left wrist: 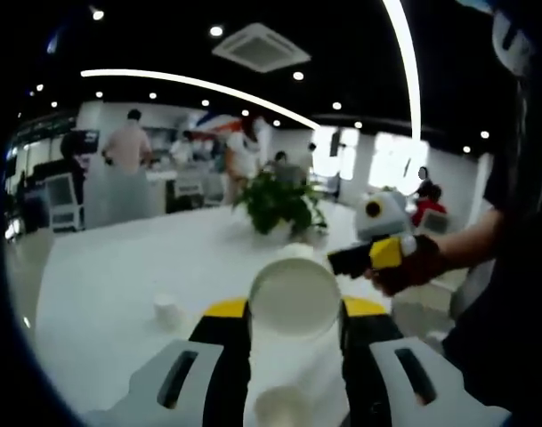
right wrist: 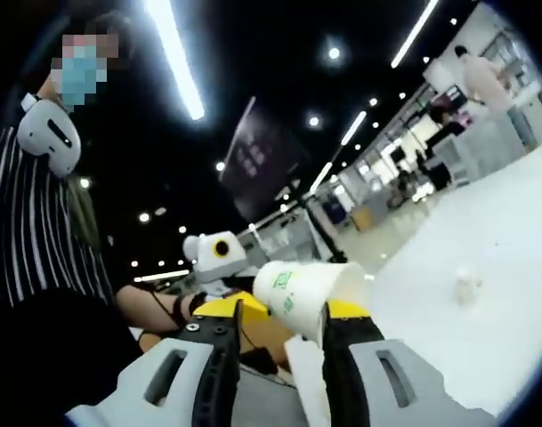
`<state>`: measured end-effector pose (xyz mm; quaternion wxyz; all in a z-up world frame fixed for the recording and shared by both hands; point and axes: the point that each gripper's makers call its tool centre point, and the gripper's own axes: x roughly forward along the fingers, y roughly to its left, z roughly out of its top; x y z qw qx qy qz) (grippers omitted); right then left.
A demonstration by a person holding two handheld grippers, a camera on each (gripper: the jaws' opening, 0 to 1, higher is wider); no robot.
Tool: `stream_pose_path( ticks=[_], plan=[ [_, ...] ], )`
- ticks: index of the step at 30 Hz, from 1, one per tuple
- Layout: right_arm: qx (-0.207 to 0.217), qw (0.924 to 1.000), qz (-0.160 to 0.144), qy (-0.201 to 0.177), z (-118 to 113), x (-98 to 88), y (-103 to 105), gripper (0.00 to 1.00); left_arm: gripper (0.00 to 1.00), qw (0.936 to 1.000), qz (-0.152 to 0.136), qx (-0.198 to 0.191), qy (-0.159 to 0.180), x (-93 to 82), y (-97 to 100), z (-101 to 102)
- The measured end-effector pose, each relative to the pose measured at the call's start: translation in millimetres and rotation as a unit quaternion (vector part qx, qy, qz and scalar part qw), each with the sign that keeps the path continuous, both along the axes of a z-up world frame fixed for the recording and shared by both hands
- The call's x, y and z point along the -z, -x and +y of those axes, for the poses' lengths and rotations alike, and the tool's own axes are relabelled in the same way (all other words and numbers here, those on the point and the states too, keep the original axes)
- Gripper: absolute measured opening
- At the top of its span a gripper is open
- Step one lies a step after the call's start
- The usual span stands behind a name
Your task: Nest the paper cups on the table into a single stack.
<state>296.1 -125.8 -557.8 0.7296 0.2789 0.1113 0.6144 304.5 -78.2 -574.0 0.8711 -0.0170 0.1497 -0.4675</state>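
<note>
- I see the white table spread wide, with a potted plant at its far side.
- My left gripper is clamped on a paper cup, held above the table, its round end facing the camera.
- My right gripper is clamped on a second cup with green print, lying sideways between the jaws.
- A small cup stands on the table, near left; another loose cup sits to the right.

Distant small cup, blurred.
</note>
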Motion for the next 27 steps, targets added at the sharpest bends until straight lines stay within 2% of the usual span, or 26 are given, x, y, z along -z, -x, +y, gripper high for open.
stream_pose_path(
  ticks=[3,8,12,17,23,27],
  plan=[
    [-0.001,0.9996,0.010,-0.026,-5,-6.2,-3,0.18,0.37,0.9999,-0.009,0.005,0.005,-3.7,4.1,-5],
    [-0.010,0.9991,0.021,-0.036,-7,-6.5,-3,0.10,0.37,0.9998,-0.015,0.007,0.007,-4.9,7.1,-7],
    [-0.026,0.9964,0.050,-0.063,-8,-10.0,-1,0.04,0.37,0.9997,-0.021,0.012,0.009,-7.1,10.5,-7],
    [-0.041,0.9958,0.048,-0.067,-5,-13.3,5,0.01,0.37,0.9997,-0.021,0.010,0.005,-4.0,12.4,-6],
    [-0.066,0.9906,0.080,-0.089,-4,-18.1,9,0.00,0.37,0.9996,-0.024,0.014,-0.001,-2.5,15.9,-6],
    [-0.068,0.9925,0.072,-0.072,-1,-15.5,11,0.00,0.38,0.9996,-0.023,0.013,-0.007,1.3,17.6,-5]
  ],
)
